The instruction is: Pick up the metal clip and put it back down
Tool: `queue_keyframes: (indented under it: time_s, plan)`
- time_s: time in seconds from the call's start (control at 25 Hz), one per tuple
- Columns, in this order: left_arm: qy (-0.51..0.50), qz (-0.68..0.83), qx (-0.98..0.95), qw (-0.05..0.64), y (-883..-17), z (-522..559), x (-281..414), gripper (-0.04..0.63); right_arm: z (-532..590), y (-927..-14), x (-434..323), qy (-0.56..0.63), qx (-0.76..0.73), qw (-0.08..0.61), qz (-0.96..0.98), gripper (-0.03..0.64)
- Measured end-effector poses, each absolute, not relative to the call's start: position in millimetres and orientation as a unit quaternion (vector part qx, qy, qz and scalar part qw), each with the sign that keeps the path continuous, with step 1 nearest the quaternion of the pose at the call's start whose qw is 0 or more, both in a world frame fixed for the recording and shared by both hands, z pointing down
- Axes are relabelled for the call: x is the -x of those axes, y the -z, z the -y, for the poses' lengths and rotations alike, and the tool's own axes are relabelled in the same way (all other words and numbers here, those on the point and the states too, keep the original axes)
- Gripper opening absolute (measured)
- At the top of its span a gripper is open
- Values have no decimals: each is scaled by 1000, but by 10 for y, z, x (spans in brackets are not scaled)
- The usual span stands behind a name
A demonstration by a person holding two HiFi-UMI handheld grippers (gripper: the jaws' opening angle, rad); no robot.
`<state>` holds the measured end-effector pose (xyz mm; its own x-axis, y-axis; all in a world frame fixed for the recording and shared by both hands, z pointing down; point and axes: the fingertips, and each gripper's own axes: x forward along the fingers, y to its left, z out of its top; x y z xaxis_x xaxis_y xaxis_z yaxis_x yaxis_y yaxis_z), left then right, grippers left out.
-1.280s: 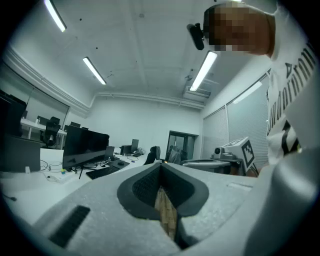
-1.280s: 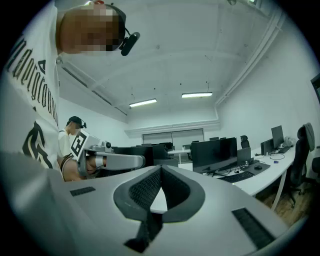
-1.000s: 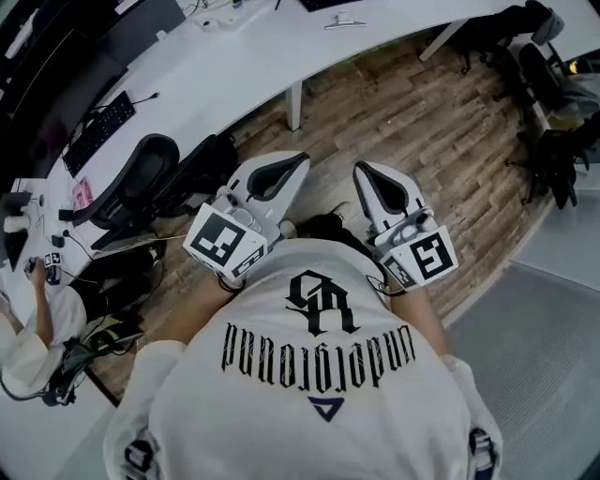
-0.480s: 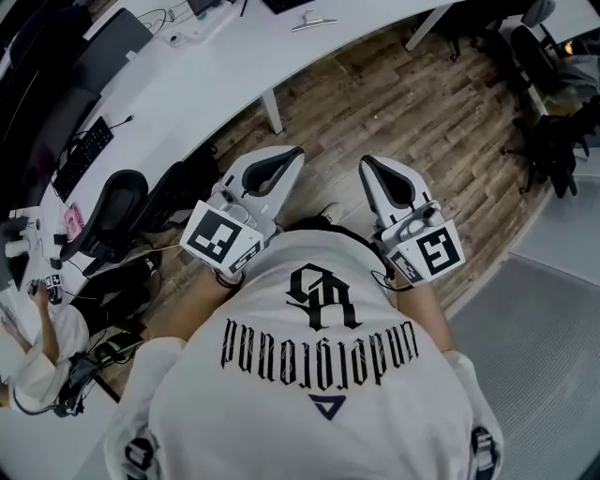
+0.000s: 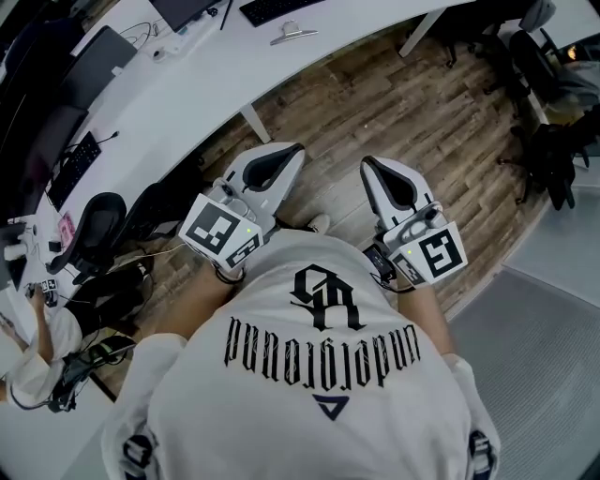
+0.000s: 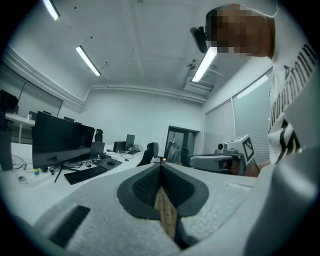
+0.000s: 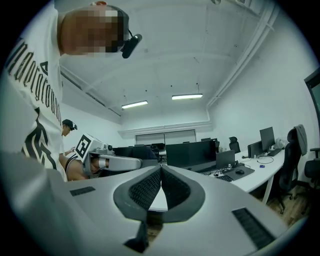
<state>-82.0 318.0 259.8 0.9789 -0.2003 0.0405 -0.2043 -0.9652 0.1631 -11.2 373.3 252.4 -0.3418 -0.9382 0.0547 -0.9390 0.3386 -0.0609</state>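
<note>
A silver metal clip [image 5: 292,35] lies on the long white desk [image 5: 187,89] at the top of the head view, next to a black keyboard [image 5: 272,8]. Both grippers are held out level at waist height over the wooden floor, well short of the desk. My left gripper [image 5: 292,150] is shut with nothing between its jaws, its tips meeting in the left gripper view [image 6: 161,163]. My right gripper [image 5: 367,162] is likewise shut and empty, as the right gripper view [image 7: 161,168] shows. The clip appears in neither gripper view.
A white desk leg [image 5: 253,122] stands ahead of the left gripper. Black office chairs [image 5: 94,225] crowd the left, where another person [image 5: 33,342] sits. More dark chairs [image 5: 548,122] stand at the right, beside grey carpet [image 5: 548,356]. A monitor [image 6: 62,142] stands on the desk.
The desk and the clip have slid down and left in the head view, closer to me. Both grippers keep the same shut pose in front of the body.
</note>
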Motion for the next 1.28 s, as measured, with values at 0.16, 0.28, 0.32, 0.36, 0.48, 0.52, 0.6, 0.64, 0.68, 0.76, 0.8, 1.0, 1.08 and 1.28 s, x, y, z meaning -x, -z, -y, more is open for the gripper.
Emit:
queue_keyframes:
  time_s: [0.16, 0.28, 0.32, 0.36, 0.48, 0.52, 0.6, 0.64, 0.68, 0.76, 0.8, 1.0, 1.08, 1.28]
  plan:
    - [-18, 110, -989, 92, -2643, -3038, 717, 14, -3614, -2587, -22, -50, -571, 2, 819, 14]
    - [-21, 110, -989, 93, -2686, -2947, 645, 14, -3516, -2624, -77, -55, -572, 2, 819, 14]
    - [-21, 108, -989, 94, -2700, -2919, 614, 14, -3487, -2627, -98, -56, -572, 3, 818, 14]
    - [-20, 106, -990, 95, -2711, -2884, 581, 14, -3455, -2628, -123, -55, -573, 4, 818, 14]
    - [-17, 101, -990, 97, -2715, -2751, 491, 14, -3355, -2620, -200, -55, -579, 6, 814, 14]
    - [-17, 99, -990, 96, -2710, -2705, 465, 14, -3326, -2618, -226, -56, -581, 8, 812, 14]
    - [-17, 95, -991, 94, -2701, -2601, 411, 14, -3244, -2619, -292, -58, -585, 10, 809, 14]
    - [-16, 94, -991, 93, -2699, -2540, 387, 14, -3188, -2623, -326, -60, -587, 10, 807, 14]
    - [-16, 92, -991, 93, -2698, -2475, 368, 14, -3126, -2630, -354, -62, -589, 9, 806, 14]
    - [-13, 90, -991, 94, -2701, -2338, 346, 14, -2993, -2645, -386, -66, -591, 8, 804, 14]
    - [-13, 89, -991, 94, -2705, -2259, 338, 14, -2917, -2650, -393, -66, -591, 9, 804, 14]
    - [-16, 89, -991, 98, -2743, -1766, 324, 14, -2437, -2672, -403, -68, -587, 14, 807, 14]
    - [-15, 87, -991, 104, -2750, -1557, 333, 14, -2212, -2673, -400, -69, -586, 15, 807, 14]
    - [-9, 81, -992, 96, -2659, -1011, 402, 14, -1630, -2645, -303, -67, -582, 23, 810, 14]
